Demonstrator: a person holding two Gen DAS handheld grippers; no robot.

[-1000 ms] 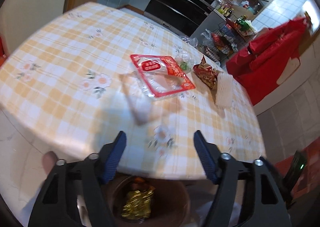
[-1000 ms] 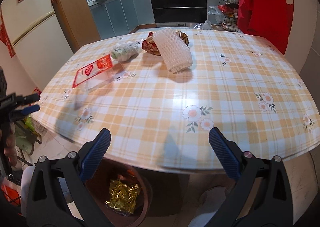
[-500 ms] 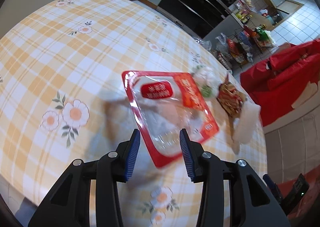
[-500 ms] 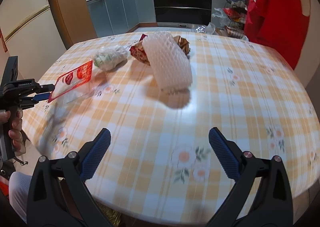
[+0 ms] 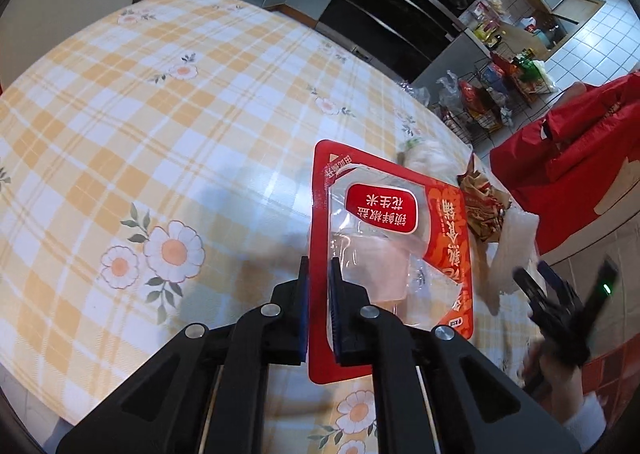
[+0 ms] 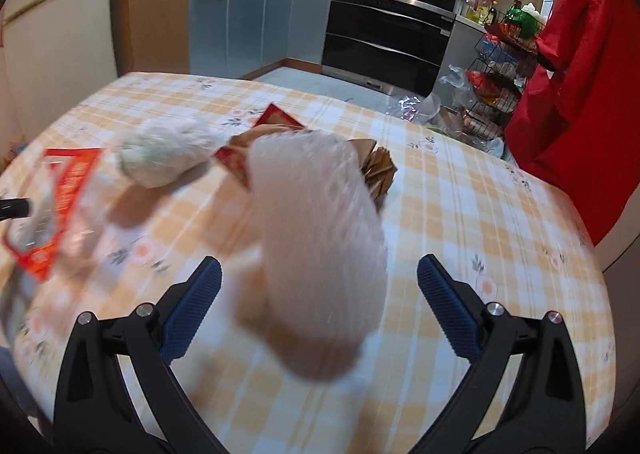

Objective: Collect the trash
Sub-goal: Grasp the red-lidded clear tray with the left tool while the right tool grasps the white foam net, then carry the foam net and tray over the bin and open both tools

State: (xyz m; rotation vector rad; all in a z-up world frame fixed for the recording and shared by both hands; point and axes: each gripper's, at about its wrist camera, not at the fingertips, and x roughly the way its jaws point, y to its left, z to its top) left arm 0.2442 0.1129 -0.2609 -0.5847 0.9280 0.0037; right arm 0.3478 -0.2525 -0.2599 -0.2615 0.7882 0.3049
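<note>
left gripper: the left gripper is pinching the left edge of the red peanut packet. Its jaws have just been closing, and now they're nearly together with the packet's red border sandwiched between the blue pads.

peanut packet: it's lying on the checked tablecloth, red frame with a clear window, and the long left side is running straight down between the fingers. Most of the packet is spreading out to the right of the gripper. In the right wrist view the same packet is showing up blurry at the far left.

right gripper: the right gripper is hanging wide open over the table with nothing clamped. The white foam net sleeve is sitting right in the gap between the blue pads, but the pads aren't touching it; there's daylight on both sides.

foam sleeve vs. packet: the sleeve is lying to the right of the peanut packet, and it's pretty smeared by motion blur.

other trash: a crumpled brown-and-red snack wrapper is poking out from behind the far end of the sleeve, touching it. A scrunched white plastic bag with something green inside is sitting between the packet and the sleeve, on the far side.

person: a hand with a white cuff is holding the right gripper at the packet's right.
</note>
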